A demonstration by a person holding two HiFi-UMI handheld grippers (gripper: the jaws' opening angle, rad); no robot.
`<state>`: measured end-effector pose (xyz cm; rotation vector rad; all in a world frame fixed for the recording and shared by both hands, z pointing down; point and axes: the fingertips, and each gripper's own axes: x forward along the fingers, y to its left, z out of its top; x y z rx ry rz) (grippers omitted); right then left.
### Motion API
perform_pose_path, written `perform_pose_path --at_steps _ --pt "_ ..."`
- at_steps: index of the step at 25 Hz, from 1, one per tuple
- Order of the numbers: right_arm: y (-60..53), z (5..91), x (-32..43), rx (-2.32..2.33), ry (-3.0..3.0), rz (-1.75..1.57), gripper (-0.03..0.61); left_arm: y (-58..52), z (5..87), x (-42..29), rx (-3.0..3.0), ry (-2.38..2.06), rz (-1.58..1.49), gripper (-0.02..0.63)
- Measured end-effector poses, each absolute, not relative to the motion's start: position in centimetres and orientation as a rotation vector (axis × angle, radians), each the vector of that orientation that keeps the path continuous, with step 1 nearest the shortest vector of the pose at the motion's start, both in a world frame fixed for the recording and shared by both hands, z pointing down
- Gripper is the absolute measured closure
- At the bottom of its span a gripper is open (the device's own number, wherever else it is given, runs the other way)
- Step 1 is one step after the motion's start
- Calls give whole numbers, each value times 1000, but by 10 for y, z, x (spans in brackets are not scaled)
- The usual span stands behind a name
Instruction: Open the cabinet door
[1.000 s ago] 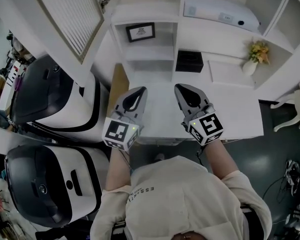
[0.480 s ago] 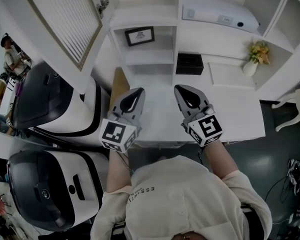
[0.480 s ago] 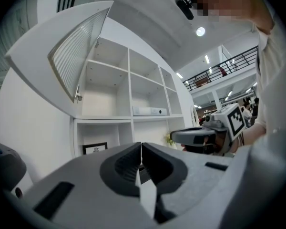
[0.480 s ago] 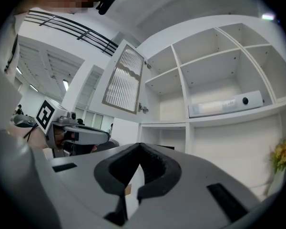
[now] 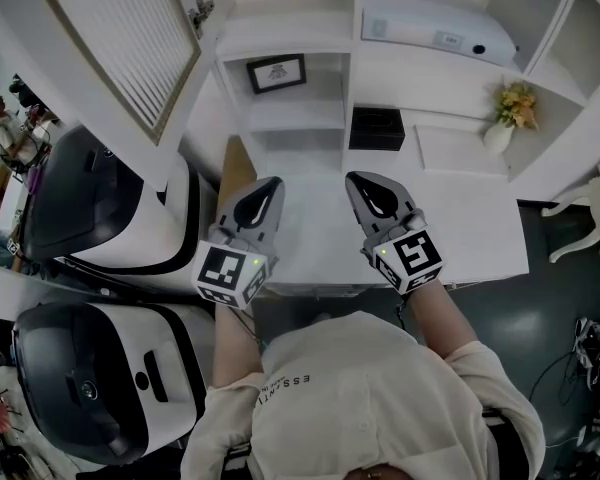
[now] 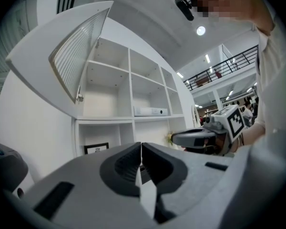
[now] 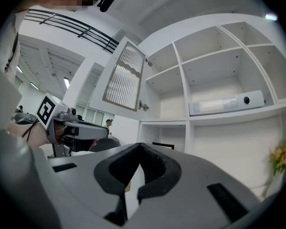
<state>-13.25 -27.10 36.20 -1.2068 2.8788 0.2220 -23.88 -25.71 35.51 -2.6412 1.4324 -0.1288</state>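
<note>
Since the cabinet door (image 5: 130, 38) already stands swung wide from the upper left compartment of the shelf unit (image 5: 355, 28), we judge the opening as good as done, and the step in hand is mainly to keep clear of it. Farthest left stand two white-and-black machines (image 5: 110, 208), off the worktop's (image 5: 480, 228) left edge. The door hangs out beyond the far left corner on that side. It is a white frame around a pale ribbed panel edged in wood colour, with hinge hardware (image 5: 201, 10) on the side nearest the shelves. Next comes the left gripper (image 5: 268, 186), level above the near edge of the worktop, its jaws pressed together on nothing. Just to its right the right gripper (image 5: 366, 181) sits the same way, jaws closed tip to tip and empty. Should we want the door wider, we would spread the left jaws first and reach for the door's free edge, not the ribbed panel. We would then follow the hinge's arc without forcing it. Further right, a black box (image 5: 377, 126) and a vase of flowers (image 5: 512, 113) stand toward the far edge, well apart from the door.
</note>
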Motion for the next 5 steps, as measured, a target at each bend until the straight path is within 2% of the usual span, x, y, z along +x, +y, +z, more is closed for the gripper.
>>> perform_pose_path --at_steps 5 --pt "-272 363 -128 -1226 2878 219 565 -254 352 -234 -2636 1419 -122 609"
